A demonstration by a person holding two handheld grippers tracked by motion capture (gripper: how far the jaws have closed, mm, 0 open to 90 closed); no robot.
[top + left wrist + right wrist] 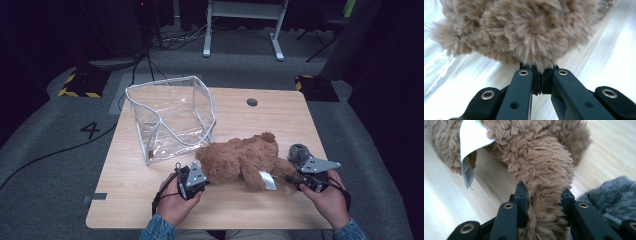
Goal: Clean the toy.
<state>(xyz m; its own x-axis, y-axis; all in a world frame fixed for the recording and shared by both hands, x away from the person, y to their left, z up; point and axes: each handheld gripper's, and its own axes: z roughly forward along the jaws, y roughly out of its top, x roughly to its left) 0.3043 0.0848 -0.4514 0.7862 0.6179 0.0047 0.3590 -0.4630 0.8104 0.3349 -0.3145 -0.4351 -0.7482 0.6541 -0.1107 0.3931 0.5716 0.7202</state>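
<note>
A brown plush bear (245, 160) lies on its side on the wooden table (280, 120), stretched between the two grippers near the person's edge. The left gripper (198, 176) is at the bear's left end; in the left gripper view its jaws stand almost together and pinch a tuft of the fur (534, 62) at their tips. The right gripper (295, 181) is at the other end; in the right gripper view its jaws sit partly closed on either side of a furry limb (544, 195) and press into it.

A white tag (267, 181) hangs from the bear between the grippers, nearer the right one; in the right gripper view the tag (471, 142) shows up and to the left of the jaws. A grey furry thing (299, 152) lies just beyond the right gripper, touching the bear. A clear bag (170, 117), standing open, is beyond the left gripper, its near corner just beside the bear.
</note>
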